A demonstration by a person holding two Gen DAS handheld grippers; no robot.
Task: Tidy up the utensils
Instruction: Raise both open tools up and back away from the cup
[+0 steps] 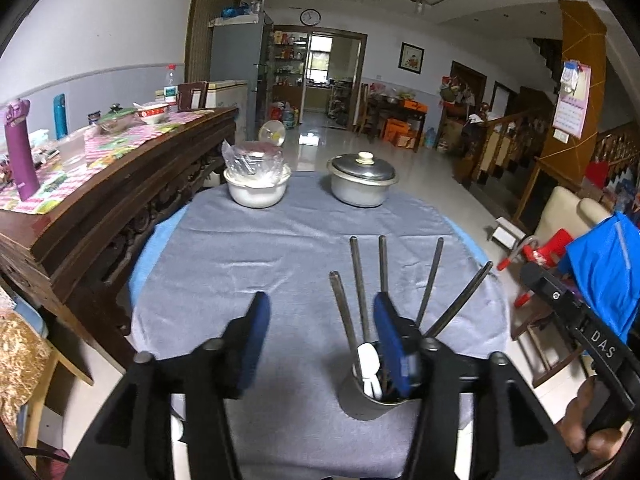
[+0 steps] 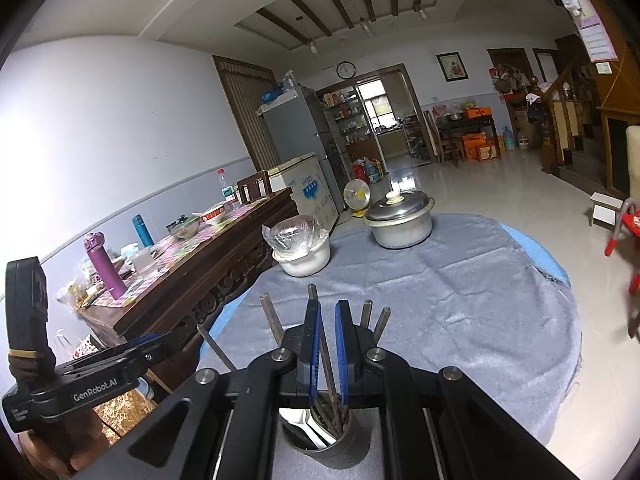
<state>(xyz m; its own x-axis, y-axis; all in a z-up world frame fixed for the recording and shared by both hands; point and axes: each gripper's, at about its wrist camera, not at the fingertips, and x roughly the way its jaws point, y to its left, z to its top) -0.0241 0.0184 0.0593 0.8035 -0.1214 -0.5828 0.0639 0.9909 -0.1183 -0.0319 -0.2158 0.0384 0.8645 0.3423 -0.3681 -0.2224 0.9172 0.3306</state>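
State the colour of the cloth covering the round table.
Grey cloth, with a light blue layer showing beneath its edges; clearest in the left wrist view.

One metal holder [image 1: 370, 398] stands on the cloth-covered counter [image 1: 248, 248], just beside the left gripper's right finger, bristling with five dark chopsticks [image 1: 358, 280] and one white spoon [image 1: 368, 364]. Well beyond the fingers sit two vessels: one white bowl [image 1: 258, 190] carrying a plastic-wrapped dish, and one lidded metal pot [image 1: 362, 182]. Two grippers appear, each with two blue-padded fingers [image 1: 256, 332]. On the side table are two flasks, one purple [image 1: 20, 156] and one blue [image 1: 60, 116].
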